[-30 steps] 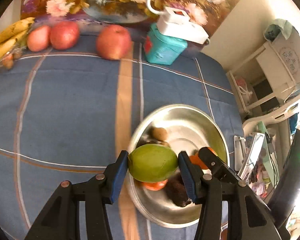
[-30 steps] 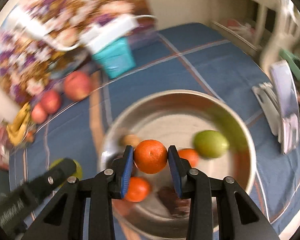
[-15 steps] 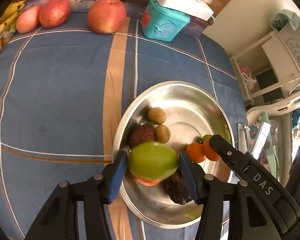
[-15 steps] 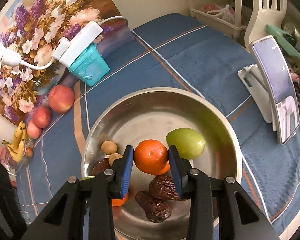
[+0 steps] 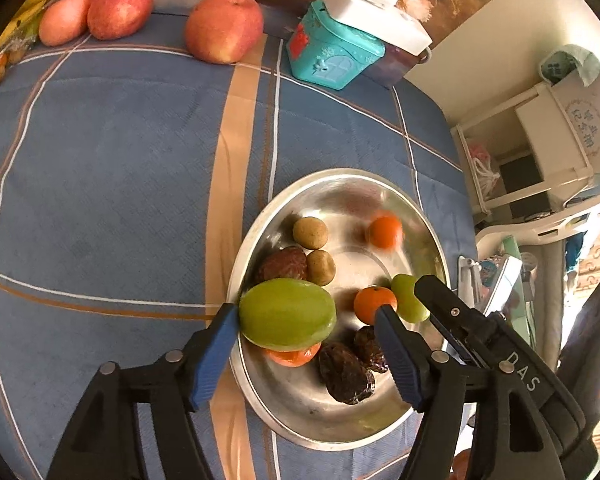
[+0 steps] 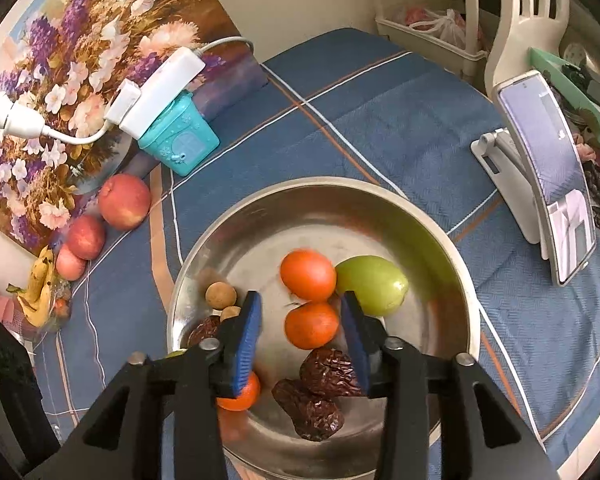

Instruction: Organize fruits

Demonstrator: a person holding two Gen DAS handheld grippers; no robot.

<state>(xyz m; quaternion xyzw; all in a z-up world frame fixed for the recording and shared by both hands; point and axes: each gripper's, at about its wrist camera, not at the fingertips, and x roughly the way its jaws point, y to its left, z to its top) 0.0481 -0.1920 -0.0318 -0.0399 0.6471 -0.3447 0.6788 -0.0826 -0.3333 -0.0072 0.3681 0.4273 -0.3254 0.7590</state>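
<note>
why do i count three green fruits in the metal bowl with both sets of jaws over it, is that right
Not quite: there are two green fruits, not three. The left wrist view shows a large green fruit at the bowl's near rim and a smaller green fruit beside an orange. Both sets of jaws do hang over it.

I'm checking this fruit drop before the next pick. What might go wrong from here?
The left gripper, jaws just opening, has the green fruit against one pad only, near the steel bowl's rim; it may roll out onto the cloth. The orange looks blurred, probably rolling, and may knock other fruit. The right gripper, jaws just opening, hangs low over another orange and may nudge it when lifting.
</note>
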